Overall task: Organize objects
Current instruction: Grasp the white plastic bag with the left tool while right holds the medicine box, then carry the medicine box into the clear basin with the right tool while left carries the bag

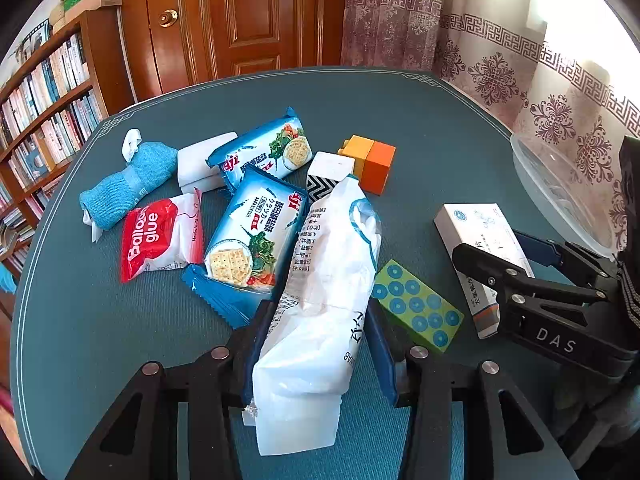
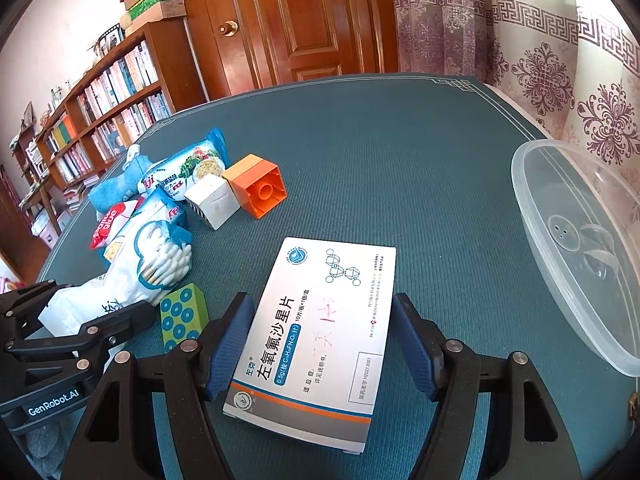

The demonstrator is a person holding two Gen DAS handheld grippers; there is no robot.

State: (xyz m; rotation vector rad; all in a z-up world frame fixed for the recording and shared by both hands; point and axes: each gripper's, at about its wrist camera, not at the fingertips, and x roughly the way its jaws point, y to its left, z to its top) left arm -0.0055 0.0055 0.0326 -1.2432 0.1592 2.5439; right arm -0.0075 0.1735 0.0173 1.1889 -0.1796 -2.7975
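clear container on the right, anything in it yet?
Empty: through the clear container only its own moulded base shows; the medicine box lies outside on the table.

Your left gripper point(image 1: 316, 360) has matte black angular linkage arms with round silver rivets and ribbed dark blue pads point(image 1: 382, 354). Your right gripper point(image 2: 322, 346) matches it, with the same blue pads point(image 2: 230, 344). White lettering reads "DAS" and "GenRobot.AI".
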